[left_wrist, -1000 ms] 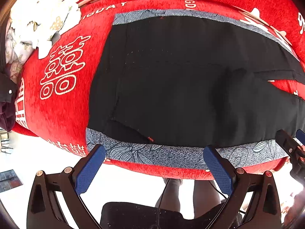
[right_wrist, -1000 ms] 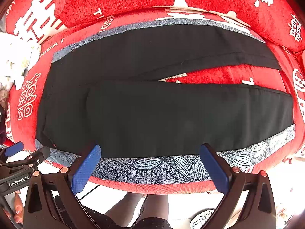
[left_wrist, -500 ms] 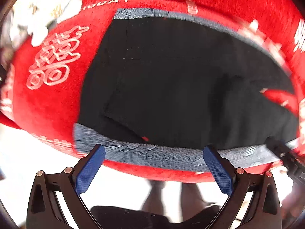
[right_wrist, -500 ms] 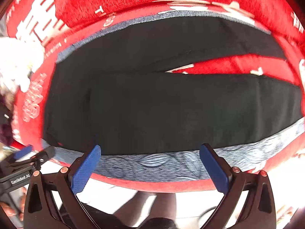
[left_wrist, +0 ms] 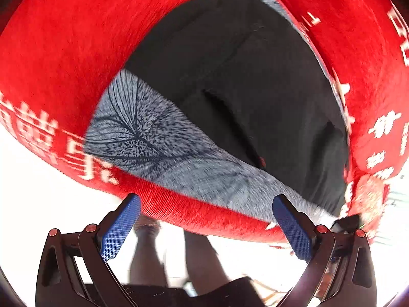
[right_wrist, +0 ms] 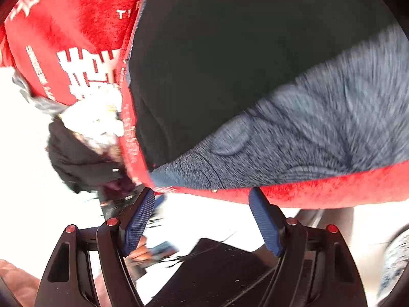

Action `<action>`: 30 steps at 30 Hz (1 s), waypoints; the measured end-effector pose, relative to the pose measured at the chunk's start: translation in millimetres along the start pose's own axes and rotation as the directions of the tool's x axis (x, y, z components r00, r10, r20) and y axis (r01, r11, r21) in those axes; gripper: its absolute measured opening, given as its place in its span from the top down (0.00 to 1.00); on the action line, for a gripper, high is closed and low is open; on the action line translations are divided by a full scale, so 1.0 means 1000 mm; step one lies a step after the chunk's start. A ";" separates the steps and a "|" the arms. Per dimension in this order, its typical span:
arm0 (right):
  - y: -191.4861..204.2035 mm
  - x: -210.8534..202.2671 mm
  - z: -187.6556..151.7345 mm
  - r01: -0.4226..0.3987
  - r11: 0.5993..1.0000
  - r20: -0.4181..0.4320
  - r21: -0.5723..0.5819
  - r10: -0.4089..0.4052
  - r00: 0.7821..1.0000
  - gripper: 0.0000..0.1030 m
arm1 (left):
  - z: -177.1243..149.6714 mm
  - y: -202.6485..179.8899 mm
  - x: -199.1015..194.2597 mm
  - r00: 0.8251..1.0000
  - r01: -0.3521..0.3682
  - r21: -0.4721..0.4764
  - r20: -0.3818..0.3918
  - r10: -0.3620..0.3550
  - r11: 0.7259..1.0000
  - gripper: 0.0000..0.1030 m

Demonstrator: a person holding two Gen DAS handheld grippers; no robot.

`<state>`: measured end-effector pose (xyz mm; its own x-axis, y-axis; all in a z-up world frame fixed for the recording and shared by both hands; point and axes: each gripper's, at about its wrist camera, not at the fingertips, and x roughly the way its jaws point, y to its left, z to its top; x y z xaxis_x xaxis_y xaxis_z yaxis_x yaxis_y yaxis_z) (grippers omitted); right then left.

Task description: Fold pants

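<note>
Black pants [left_wrist: 245, 81] lie spread on a grey leaf-patterned cloth [left_wrist: 153, 138] over a red couch seat [left_wrist: 61, 58]. My left gripper [left_wrist: 205, 226] hangs open at the seat's front edge, its blue pads [left_wrist: 120, 230] wide apart with nothing between them. In the right wrist view the pants [right_wrist: 230, 58] fill the upper picture above the grey cloth [right_wrist: 319, 133]. My right gripper [right_wrist: 203, 220] sits just below the red front edge [right_wrist: 306, 194]; its jaws are closing and nothing is between them.
A heap of white and dark clothes [right_wrist: 87, 138] lies at the left end of the couch. The person's legs [left_wrist: 179, 255] stand in front of the seat on a bright floor. The red couch back [left_wrist: 370, 64] with white characters rises behind the pants.
Both views have dropped toward the couch's front edge and rolled, so the pants now look tilted and much nearer. The right gripper's pads stand closer together than before.
</note>
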<state>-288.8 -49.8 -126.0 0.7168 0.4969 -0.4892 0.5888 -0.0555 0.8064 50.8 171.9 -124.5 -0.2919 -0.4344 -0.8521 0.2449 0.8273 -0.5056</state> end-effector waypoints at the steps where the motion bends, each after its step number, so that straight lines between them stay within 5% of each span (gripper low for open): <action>1: -0.004 0.002 0.000 -0.016 1.000 -0.001 0.005 0.016 1.000 0.22 | 0.003 0.002 0.005 0.999 0.032 -0.017 -0.002 -0.032 0.999 0.00; 12: -0.018 0.001 0.010 -0.224 0.975 0.091 -0.003 0.224 0.970 0.22 | 0.026 -0.009 -0.002 0.978 0.201 0.025 0.047 -0.202 0.979 0.01; 14: -0.026 -0.002 0.010 -0.230 0.973 0.100 0.018 0.227 0.969 0.22 | 0.028 -0.006 0.002 0.984 0.171 0.023 0.037 -0.172 0.985 0.30; 16: -0.030 -0.009 0.008 -0.226 0.971 0.122 0.073 0.216 0.969 0.34 | 0.029 0.000 0.002 0.991 0.128 0.016 0.032 -0.129 0.992 0.52; 17: -0.030 -0.014 0.007 -0.209 0.974 0.137 0.089 0.196 0.971 0.64 | 0.029 0.003 0.001 0.992 0.125 0.014 0.030 -0.126 0.992 0.68; 18: -0.028 -0.019 0.007 -0.192 0.977 0.151 0.093 0.177 0.973 0.90 | 0.029 0.004 -0.002 0.991 0.129 0.015 0.026 -0.129 0.992 0.73; 24: 0.045 -0.053 0.026 -0.097 0.993 0.169 -0.072 0.108 0.980 0.90 | 0.038 -0.033 -0.043 0.989 0.119 0.103 0.075 -0.127 0.987 0.74; 30: 0.120 -0.074 0.097 -0.064 0.972 0.131 -0.225 0.096 0.987 0.90 | 0.097 -0.099 -0.086 0.950 0.142 0.172 0.253 -0.183 0.975 0.74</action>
<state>-235.1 -176.8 -25.4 0.8127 0.3714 -0.4490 0.4422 0.1088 0.8903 141.0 92.9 -14.0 -0.0884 -0.6538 -0.7515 0.3564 0.6837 -0.6368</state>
